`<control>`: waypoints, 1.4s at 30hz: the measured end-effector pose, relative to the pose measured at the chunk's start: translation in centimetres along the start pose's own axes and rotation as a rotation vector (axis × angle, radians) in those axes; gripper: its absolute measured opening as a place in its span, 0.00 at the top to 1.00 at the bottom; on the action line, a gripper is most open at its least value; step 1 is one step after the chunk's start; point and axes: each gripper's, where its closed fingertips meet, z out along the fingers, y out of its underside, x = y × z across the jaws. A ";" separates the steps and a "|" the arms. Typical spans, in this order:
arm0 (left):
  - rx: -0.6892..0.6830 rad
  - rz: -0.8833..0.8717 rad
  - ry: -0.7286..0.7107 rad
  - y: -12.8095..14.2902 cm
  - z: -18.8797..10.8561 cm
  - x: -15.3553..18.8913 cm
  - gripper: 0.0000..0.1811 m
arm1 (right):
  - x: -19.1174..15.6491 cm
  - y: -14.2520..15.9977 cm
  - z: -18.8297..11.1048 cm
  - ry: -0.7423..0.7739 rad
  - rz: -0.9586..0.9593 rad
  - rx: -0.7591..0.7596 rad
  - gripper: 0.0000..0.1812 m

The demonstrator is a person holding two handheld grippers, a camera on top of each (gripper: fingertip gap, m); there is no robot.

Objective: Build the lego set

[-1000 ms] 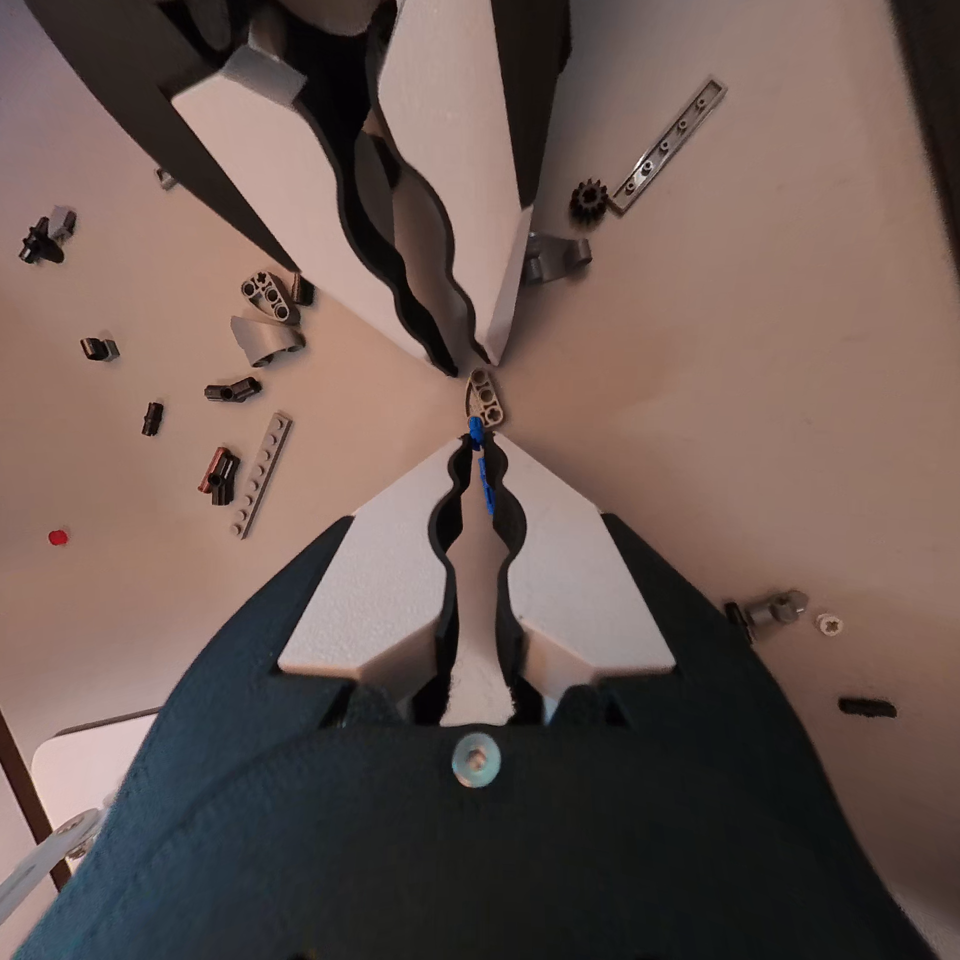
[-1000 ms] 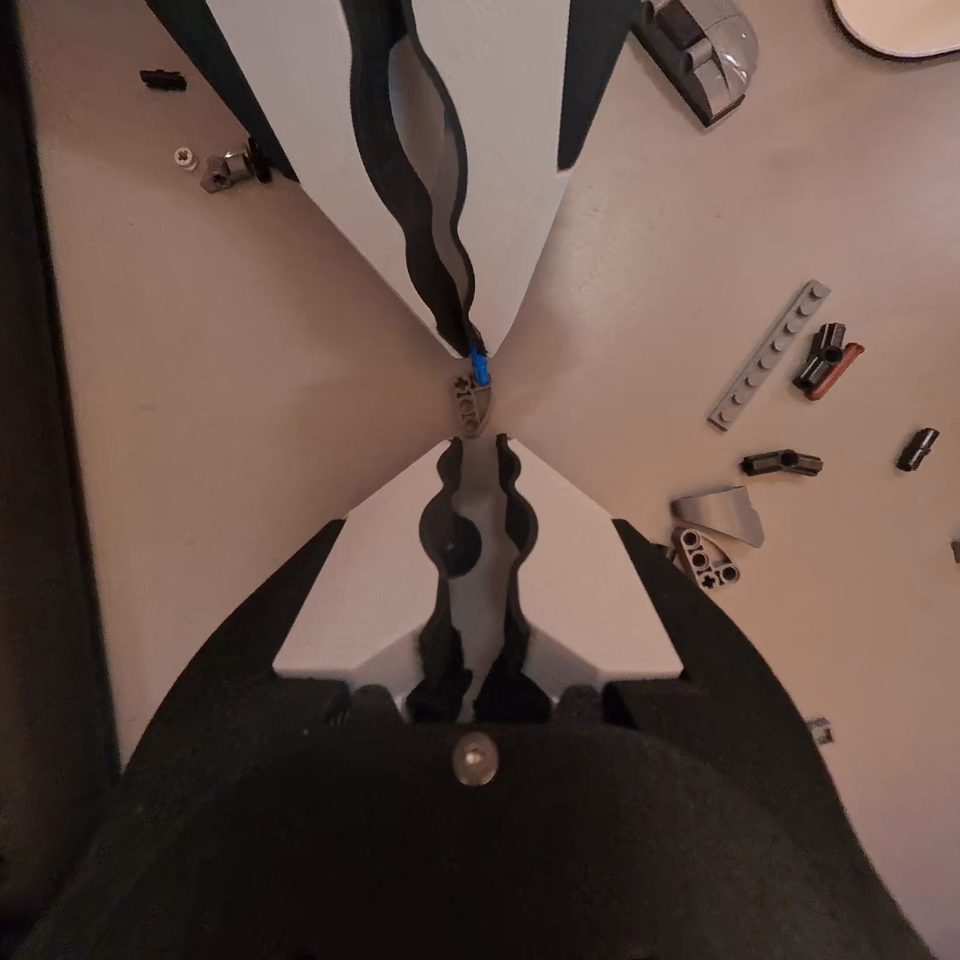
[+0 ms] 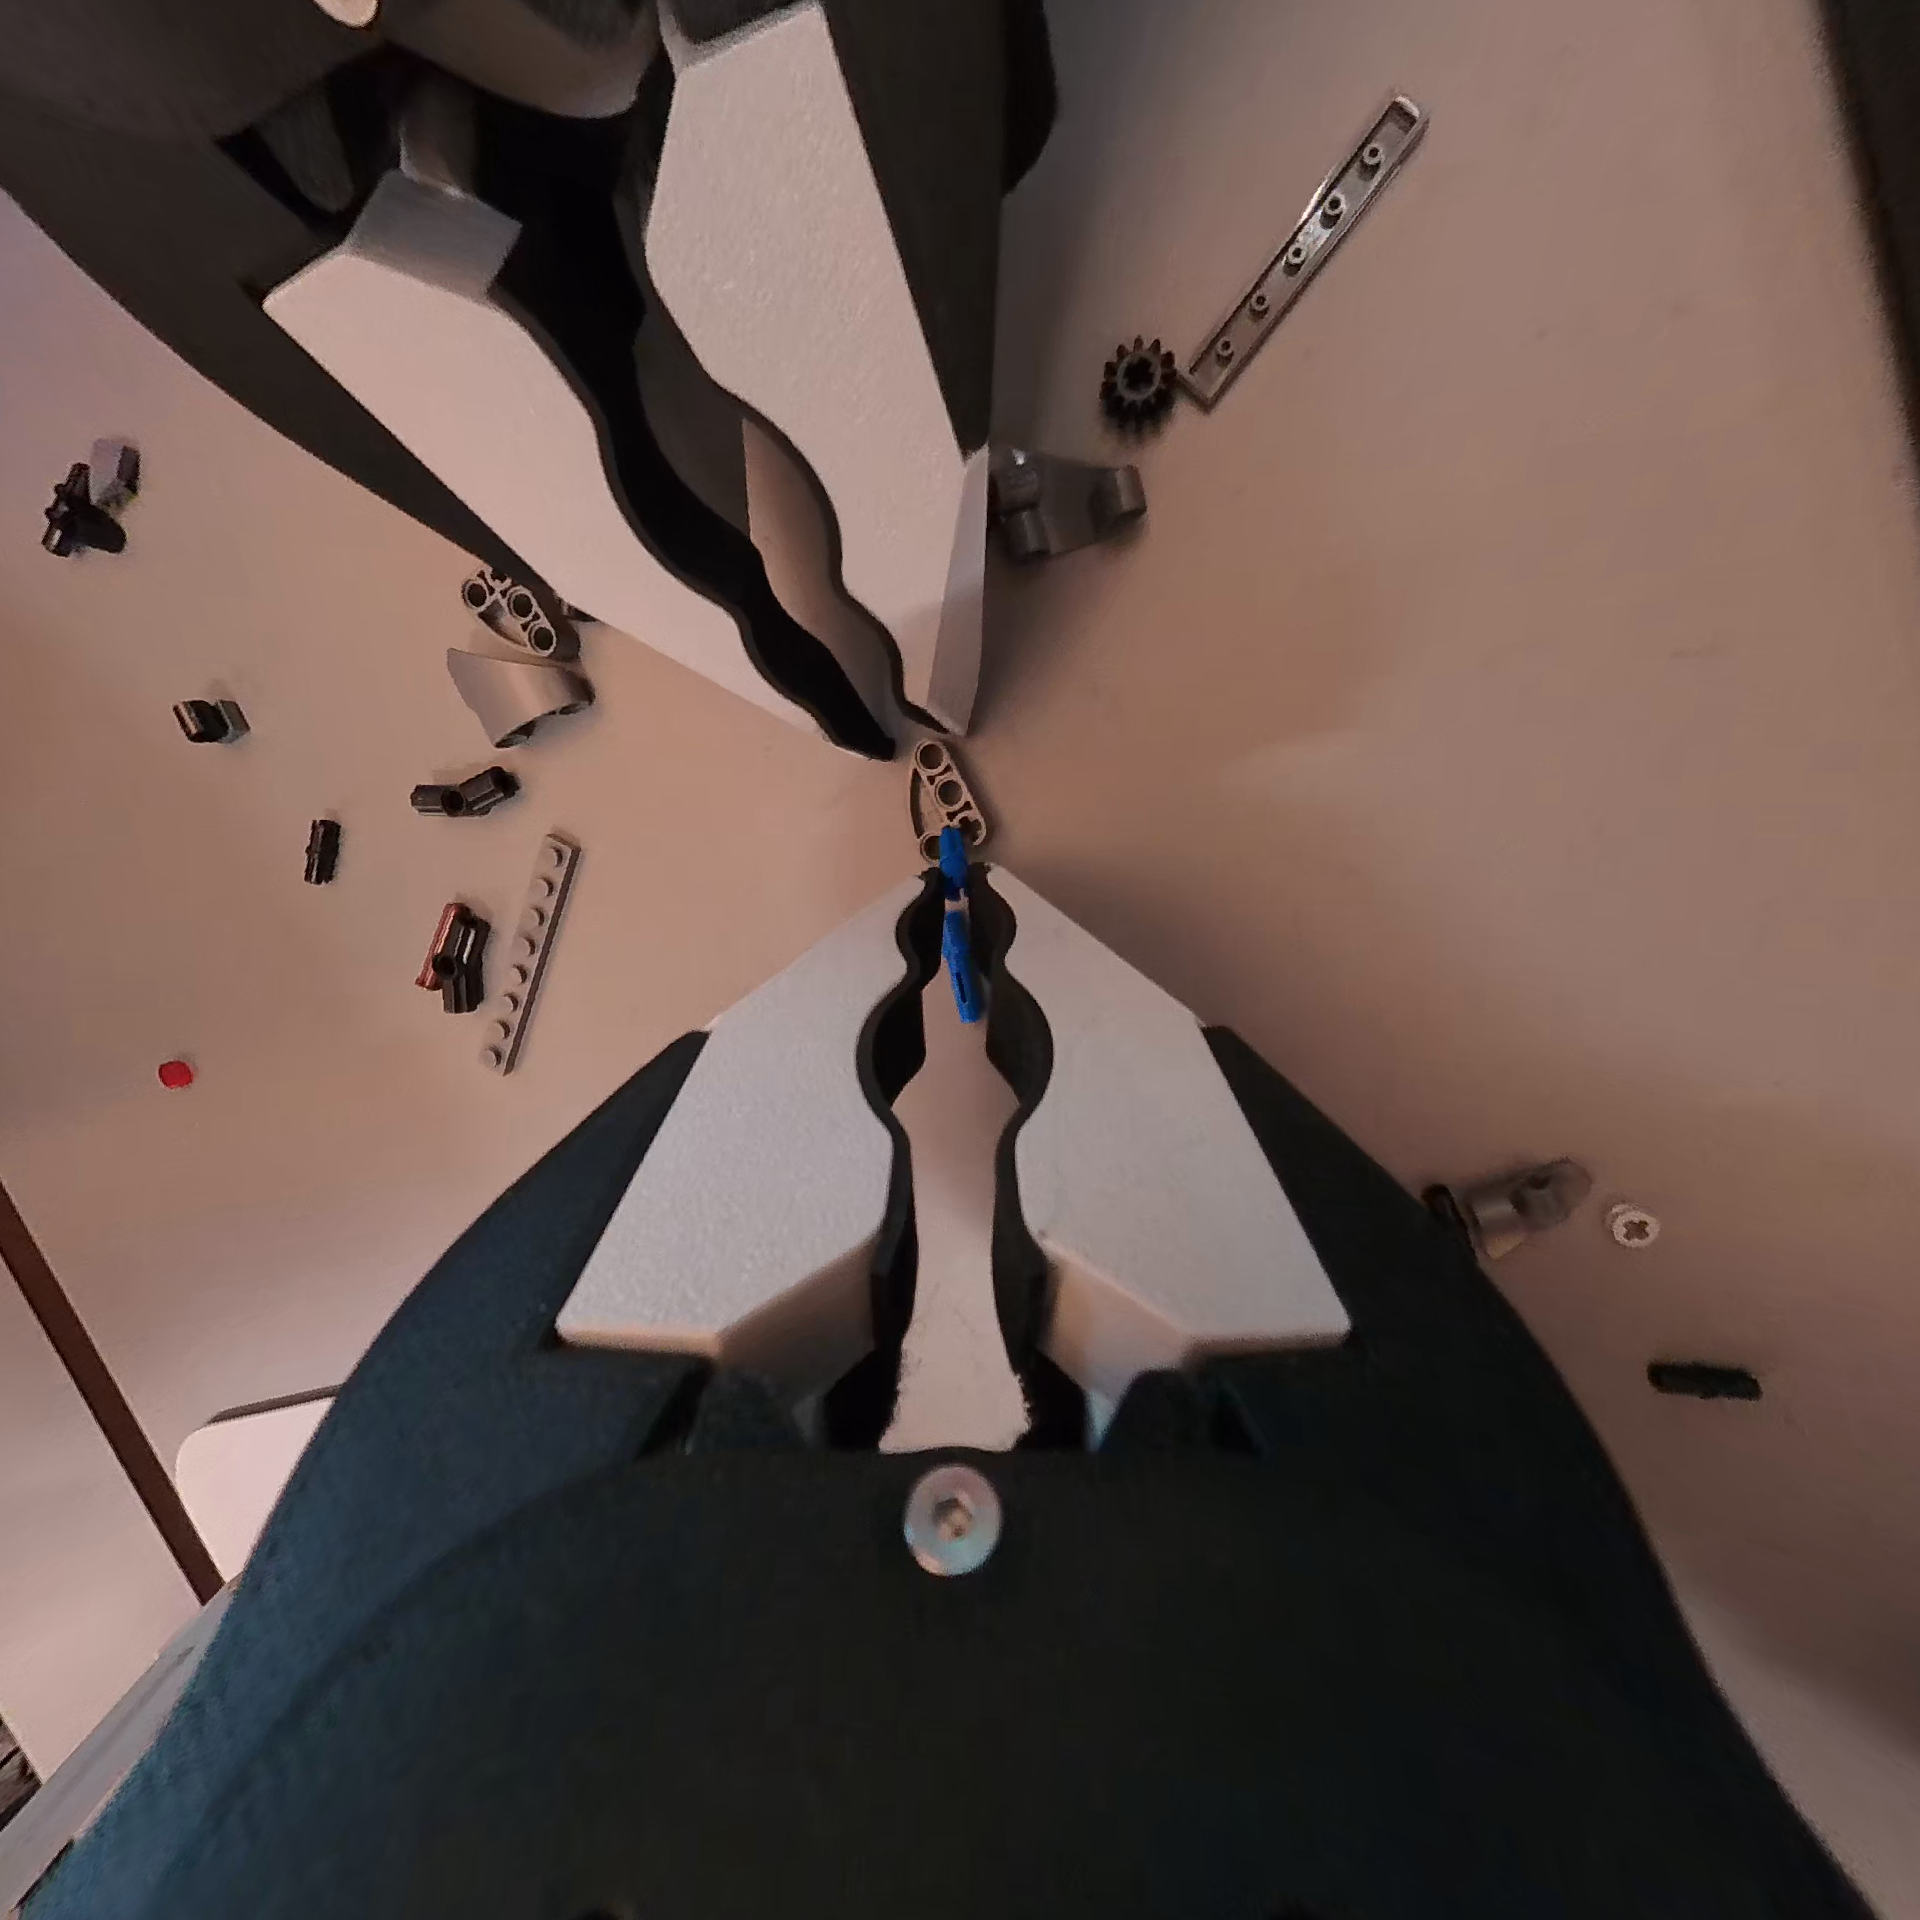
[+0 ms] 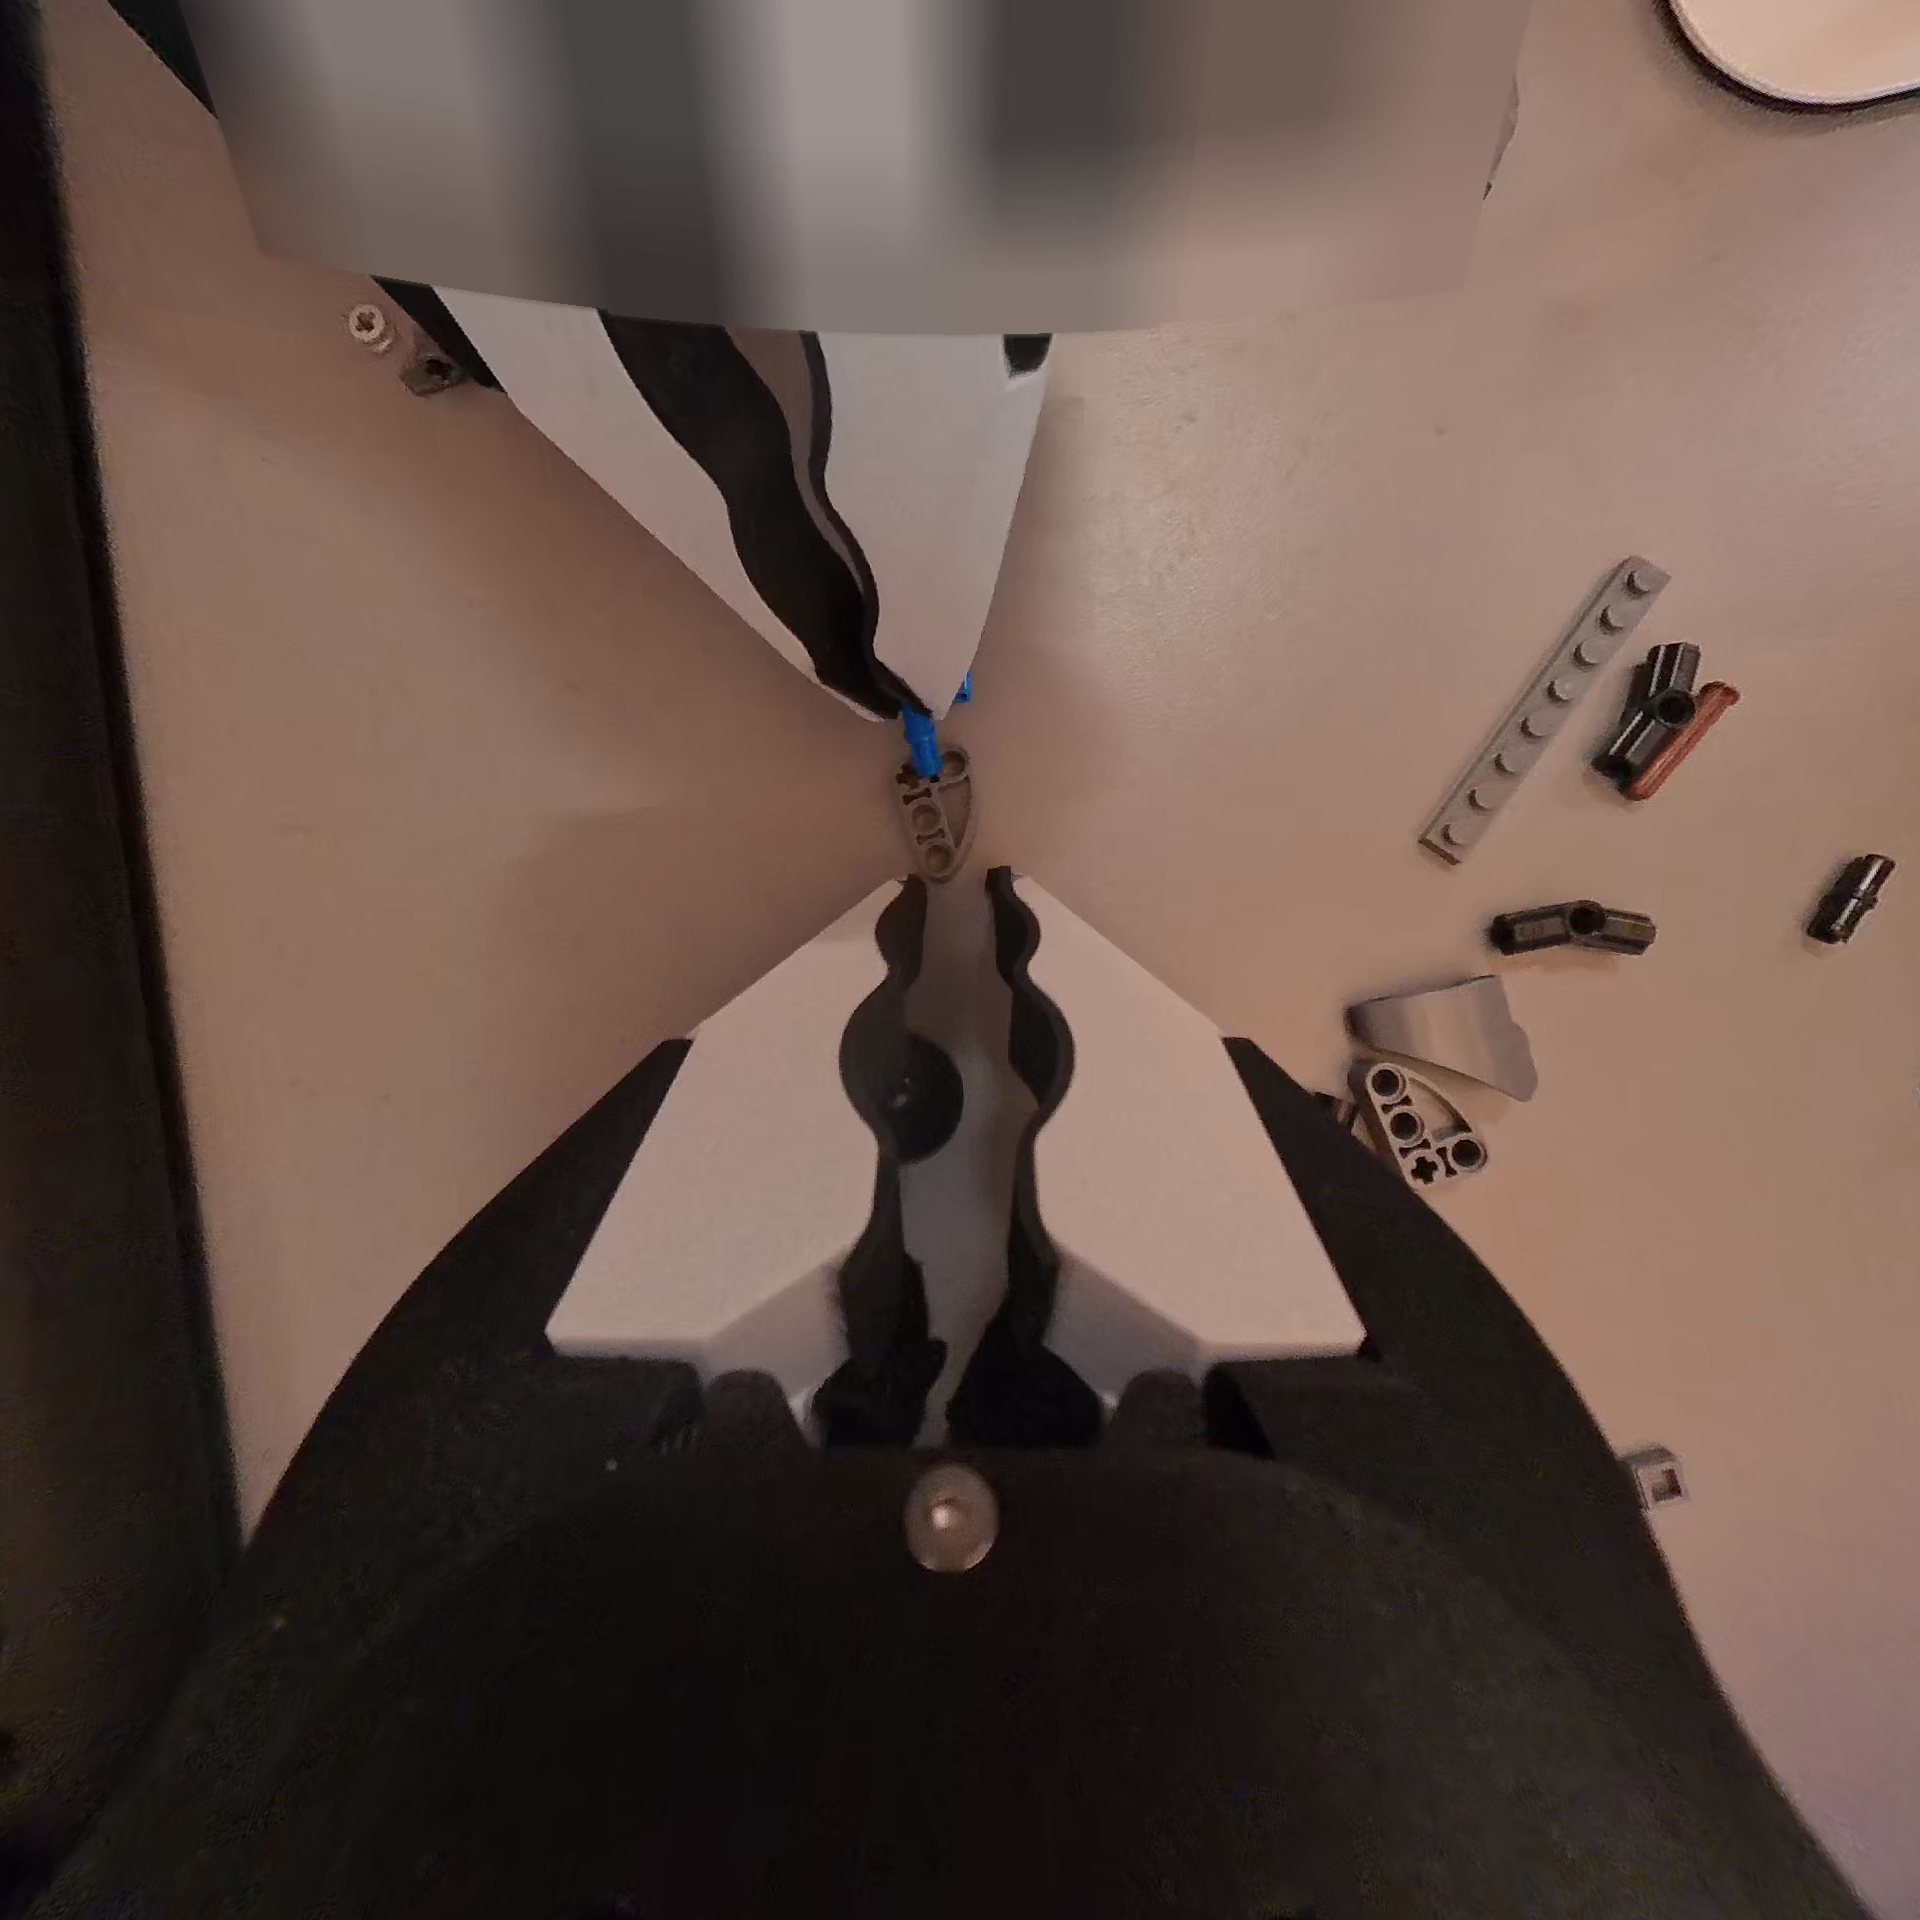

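My left gripper (image 3: pixel 956 881) is shut on a small blue pin (image 3: pixel 958 925). The pin's tip touches the end hole of a small grey curved beam (image 3: pixel 950 792). My right gripper (image 4: pixel 952 883) faces it tip to tip and pinches the other end of that beam (image 4: pixel 935 812). In the right wrist view the blue pin (image 4: pixel 921 750) sticks out of the left gripper's tips above the beam. Both grippers hold their parts over a pale table (image 3: pixel 1455 831). A blurred patch covers the top of the right wrist view.
Loose parts lie around: a long grey plate (image 4: pixel 1538 717), black connectors (image 4: pixel 1574 927), a grey curved slope (image 4: pixel 1444 1023) and a second curved beam (image 4: pixel 1418 1122). A black gear (image 3: pixel 1138 379), another grey plate (image 3: pixel 1314 249) and a red stud (image 3: pixel 177 1073) are also there. My two grippers' fingertips are within a few centimetres of each other.
Both grippers stay tip to tip. The grey beam has turned to show more of its face, and the blue pin's tip sits closer into its end hole.
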 end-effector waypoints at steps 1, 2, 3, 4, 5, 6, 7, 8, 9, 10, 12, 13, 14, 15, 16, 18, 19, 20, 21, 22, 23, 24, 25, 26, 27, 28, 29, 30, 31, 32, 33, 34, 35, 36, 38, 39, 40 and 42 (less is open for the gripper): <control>-0.007 0.001 -0.002 0.1 0.0 0.0 0.99 | 0.0 0.0 0.0 0.000 0.000 0.000 0.94; -0.014 0.001 -0.003 0.2 0.1 0.0 0.99 | 0.0 0.0 0.0 0.000 0.000 0.000 0.94; -0.019 0.002 -0.003 0.2 0.1 0.0 0.99 | 0.0 0.0 0.0 0.000 0.000 0.000 0.94; -0.021 0.003 -0.003 0.3 0.1 0.0 0.99 | 0.0 0.0 0.0 0.000 0.000 0.000 0.94; -0.020 0.004 -0.002 0.2 0.1 0.0 0.99 | 0.0 0.0 0.0 0.001 0.001 0.000 0.94; -0.018 0.004 -0.001 0.1 0.1 0.1 0.99 | 0.0 0.0 0.0 0.001 0.000 0.000 0.94; -0.018 0.006 -0.002 0.1 0.1 0.1 0.99 | 0.0 0.0 0.0 0.002 0.000 -0.001 0.94; -0.019 0.007 -0.003 0.1 0.0 0.1 0.99 | 0.0 0.0 0.0 0.002 0.000 -0.001 0.94; -0.020 0.008 -0.003 0.1 0.0 0.1 0.99 | 0.0 0.0 0.0 0.002 0.000 -0.002 0.94; -0.020 0.007 -0.004 0.1 0.0 0.0 0.99 | 0.1 0.1 -0.1 0.006 -0.001 -0.004 0.93; -0.013 0.005 -0.005 0.1 -0.2 0.0 0.99 | 0.4 0.1 -0.4 0.025 -0.003 0.001 0.92; -0.005 0.004 -0.006 0.0 -0.4 -0.1 0.99 | 0.5 -0.1 -0.6 0.029 -0.001 0.016 0.92; 0.002 0.002 -0.007 -0.1 -0.5 -0.1 0.99 | 0.6 -0.4 -0.9 0.034 0.003 0.034 0.92; 0.006 0.001 -0.010 -0.1 -0.7 -0.2 0.99 | 0.7 -0.6 -1.2 0.044 0.003 0.052 0.92; 0.011 0.000 -0.011 -0.2 -0.9 -0.2 0.99 | 0.8 -0.9 -1.5 0.054 0.001 0.071 0.92; 0.028 -0.006 -0.009 -0.3 -1.4 -0.3 0.99 | 0.8 -1.7 -2.0 0.053 0.007 0.114 0.92; 0.035 -0.010 -0.006 -0.4 -1.6 -0.3 0.99 | 0.7 -2.3 -2.3 0.046 0.013 0.139 0.92; 0.041 -0.013 -0.002 -0.5 -1.9 -0.2 0.99 | 0.4 -3.1 -2.5 0.037 0.016 0.165 0.92; 0.042 -0.016 0.003 -0.5 -2.1 -0.2 0.99 | 0.1 -3.9 -2.6 0.027 0.014 0.190 0.92; 0.039 -0.017 0.001 -0.3 -2.4 -0.2 0.99 | -0.1 -4.5 -2.8 0.023 0.009 0.202 0.92; 0.041 -0.020 -0.003 -0.3 -2.7 -0.3 0.99 | -0.1 -4.7 -2.8 0.034 0.002 0.198 0.92; 0.047 -0.026 -0.004 -0.3 -2.9 -0.4 0.99 | 0.1 -4.8 -2.8 0.047 -0.003 0.191 0.92; 0.053 -0.028 -0.006 -0.3 -3.1 -0.4 0.99 | 0.2 -4.9 -2.7 0.048 0.000 0.187 0.92; 0.055 -0.027 -0.009 -0.4 -3.2 -0.5 0.99 | 0.2 -4.9 -2.6 0.038 0.007 0.186 0.92; 0.053 -0.027 -0.012 -0.3 -3.2 -0.5 0.99 | 0.3 -4.9 -2.5 0.028 0.012 0.184 0.92; 0.048 -0.026 -0.014 -0.3 -3.2 -0.6 0.99 | 0.2 -4.8 -2.4 0.021 0.012 0.180 0.92; 0.045 -0.020 -0.022 -0.3 -3.1 -0.7 0.99 | 0.1 -4.9 -2.3 0.017 0.009 0.180 0.92; 0.048 -0.016 -0.024 -0.5 -3.0 -0.7 0.99 | -0.1 -5.1 -2.3 0.012 0.002 0.185 0.92; 0.050 -0.016 -0.022 -0.6 -2.9 -0.7 0.99 | -0.3 -5.2 -2.3 0.005 -0.007 0.191 0.92; 0.048 -0.013 -0.027 -0.6 -2.8 -0.7 0.99 | -0.5 -5.2 -2.2 0.001 -0.011 0.191 0.92; 0.050 -0.011 -0.028 -0.6 -2.8 -0.8 0.99 | -0.5 -5.0 -2.0 0.000 -0.011 0.181 0.92; 0.059 -0.012 -0.027 -0.7 -2.8 -0.8 0.99 | -0.4 -4.6 -1.8 -0.002 -0.008 0.168 0.92; 0.070 -0.014 -0.025 -0.9 -2.8 -0.8 0.99 | -0.4 -4.4 -1.7 -0.005 -0.007 0.160 0.92; 0.078 -0.012 -0.033 -1.0 -2.8 -0.9 0.99 | -0.5 -4.4 -1.6 -0.007 -0.009 0.159 0.92; 0.094 -0.011 -0.036 -1.4 -2.9 -1.0 0.99 | -0.6 -4.5 -1.6 -0.009 -0.019 0.162 0.95; 0.091 -0.010 -0.042 -1.3 -3.0 -1.1 0.99 | -0.6 -4.5 -1.6 -0.006 -0.024 0.163 0.96; 0.089 -0.010 -0.042 -1.3 -3.0 -1.0 0.99 | -0.6 -4.5 -1.6 -0.006 -0.026 0.164 0.97; 0.091 -0.009 -0.042 -1.4 -3.0 -1.0 0.99 | -0.7 -4.5 -1.5 -0.014 -0.023 0.169 0.97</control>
